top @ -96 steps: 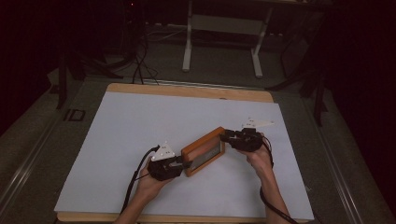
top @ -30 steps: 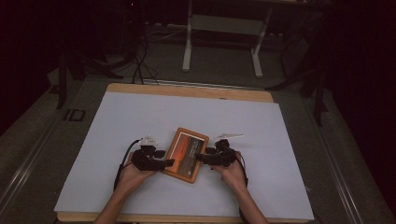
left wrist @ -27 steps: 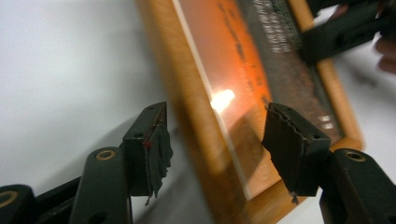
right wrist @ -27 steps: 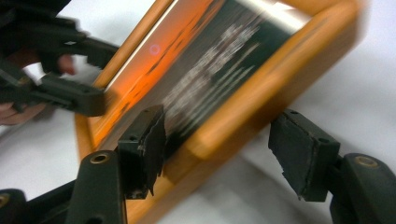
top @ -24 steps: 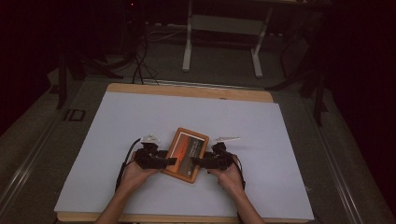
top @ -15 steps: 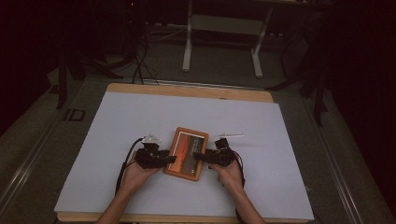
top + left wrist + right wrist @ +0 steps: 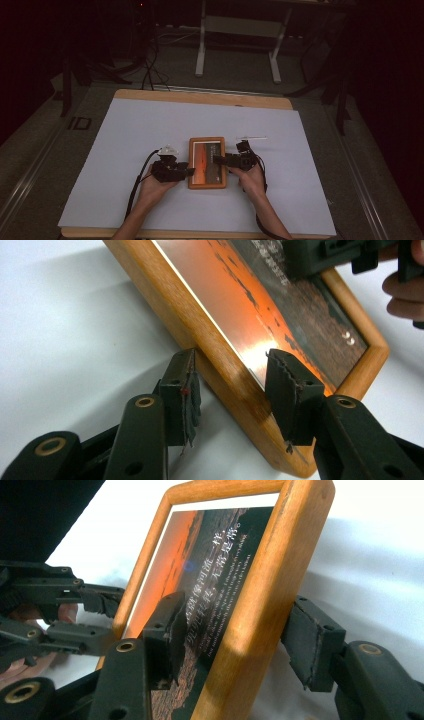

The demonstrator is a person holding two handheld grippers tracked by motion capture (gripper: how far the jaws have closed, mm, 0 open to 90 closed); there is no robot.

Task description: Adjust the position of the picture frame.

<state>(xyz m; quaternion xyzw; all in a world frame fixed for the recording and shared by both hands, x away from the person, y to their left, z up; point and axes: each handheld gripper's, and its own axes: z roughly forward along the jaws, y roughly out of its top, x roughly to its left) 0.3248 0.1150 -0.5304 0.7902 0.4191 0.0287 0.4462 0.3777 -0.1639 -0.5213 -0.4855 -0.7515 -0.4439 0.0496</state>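
A wooden picture frame (image 7: 207,162) with an orange sunset print lies flat on the white sheet, its sides square to the table. My left gripper (image 7: 187,171) is at the frame's left rail. In the left gripper view the jaws (image 7: 230,375) have just been closing, and their pads now touch both sides of that rail (image 7: 225,375). My right gripper (image 7: 219,160) reaches over the right rail. Its jaws (image 7: 235,625) have also been closing but still stand apart: one pad (image 7: 170,630) is over the glass and the other (image 7: 310,640) is beside the outer edge.
The white sheet (image 7: 125,150) covers a wooden table with its rim showing at the far side (image 7: 200,97). A thin white strip (image 7: 251,137) lies just beyond the right hand. A metal stand (image 7: 237,30) and cables are on the dark floor behind.
The frame has turned from slanted to square with the table. Both hands shifted with it, and the left jaws have narrowed onto the left rail.
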